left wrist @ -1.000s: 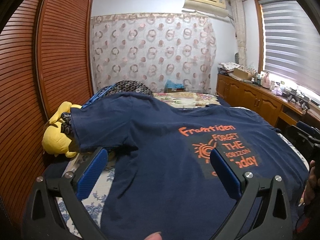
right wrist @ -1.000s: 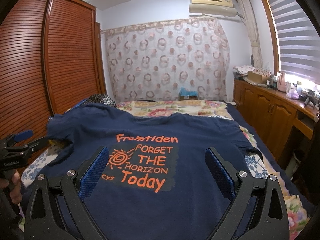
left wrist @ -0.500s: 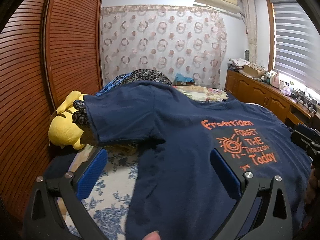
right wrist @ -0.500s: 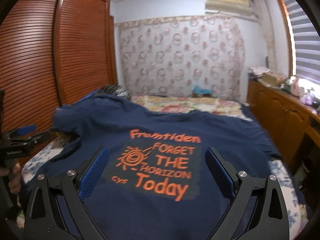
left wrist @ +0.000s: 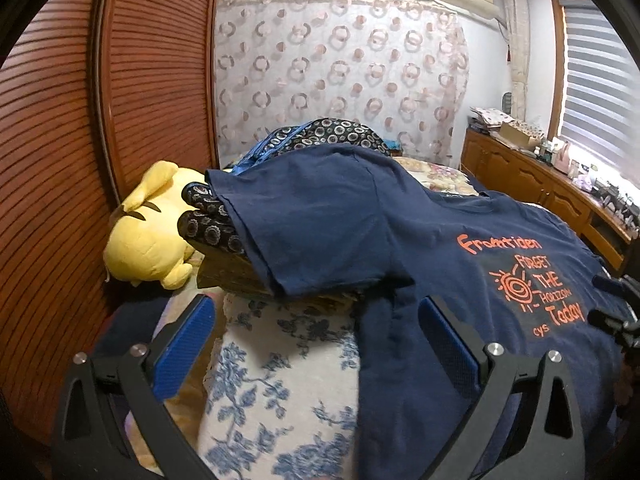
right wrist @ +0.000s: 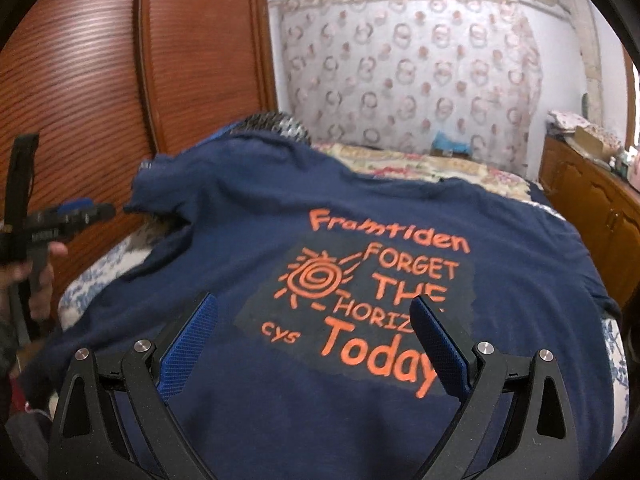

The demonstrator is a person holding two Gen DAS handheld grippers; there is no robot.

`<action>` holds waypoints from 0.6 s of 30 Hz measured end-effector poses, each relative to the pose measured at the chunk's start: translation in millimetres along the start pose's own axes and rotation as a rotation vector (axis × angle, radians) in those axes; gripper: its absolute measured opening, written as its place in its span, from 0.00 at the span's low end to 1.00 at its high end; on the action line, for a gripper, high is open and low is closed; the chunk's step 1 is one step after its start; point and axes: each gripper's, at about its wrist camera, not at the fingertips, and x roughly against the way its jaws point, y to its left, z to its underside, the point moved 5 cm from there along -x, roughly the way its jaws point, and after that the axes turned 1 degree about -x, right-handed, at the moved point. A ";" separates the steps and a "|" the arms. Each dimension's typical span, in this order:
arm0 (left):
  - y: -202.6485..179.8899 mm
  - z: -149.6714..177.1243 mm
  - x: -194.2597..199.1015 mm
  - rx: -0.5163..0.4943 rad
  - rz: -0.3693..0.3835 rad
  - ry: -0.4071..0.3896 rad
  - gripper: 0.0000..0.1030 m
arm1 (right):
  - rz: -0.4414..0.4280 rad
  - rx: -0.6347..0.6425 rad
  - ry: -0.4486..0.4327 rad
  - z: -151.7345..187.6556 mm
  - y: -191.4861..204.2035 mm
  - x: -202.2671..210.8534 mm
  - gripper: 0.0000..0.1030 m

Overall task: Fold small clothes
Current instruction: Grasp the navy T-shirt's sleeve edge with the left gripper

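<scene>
A navy T-shirt (left wrist: 408, 240) with an orange "Forget the Horizon Today" print lies spread on the bed; it also fills the right wrist view (right wrist: 360, 220). Its left sleeve (left wrist: 288, 224) drapes over a pile of patterned fabric. My left gripper (left wrist: 316, 320) is open and empty, above the shirt's left side edge and the blue floral sheet (left wrist: 280, 380). My right gripper (right wrist: 312, 316) is open and empty, low over the print. The left gripper also shows at the left edge of the right wrist view (right wrist: 72, 212).
A yellow plush toy (left wrist: 148, 232) lies at the bed's left by the slatted wooden wardrobe (left wrist: 80, 120). Dark circle-patterned fabric (left wrist: 320, 140) is piled behind the sleeve. A wooden cabinet (left wrist: 540, 188) with clutter runs along the right wall under the window.
My left gripper has swung left, from over the shirt body toward its left edge and sleeve. My right gripper has moved closer and lower over the print. Both stay open.
</scene>
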 end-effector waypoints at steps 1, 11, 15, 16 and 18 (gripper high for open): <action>3.3 -0.8 -2.0 0.010 0.012 0.004 0.91 | -0.002 0.012 0.012 1.2 1.9 -3.1 0.96; 30.1 -2.8 -47.5 0.165 0.132 0.113 0.58 | -0.009 0.046 0.073 11.7 7.1 -16.8 0.96; 31.5 0.3 -54.7 0.194 0.149 0.129 0.36 | -0.008 0.042 0.076 12.6 6.4 -16.5 0.96; 31.0 1.1 -54.7 0.194 0.152 0.131 0.28 | -0.008 0.042 0.076 13.0 6.3 -16.4 0.96; 27.4 1.2 -52.0 0.171 0.146 0.126 0.21 | -0.008 0.040 0.074 13.2 6.1 -16.0 0.96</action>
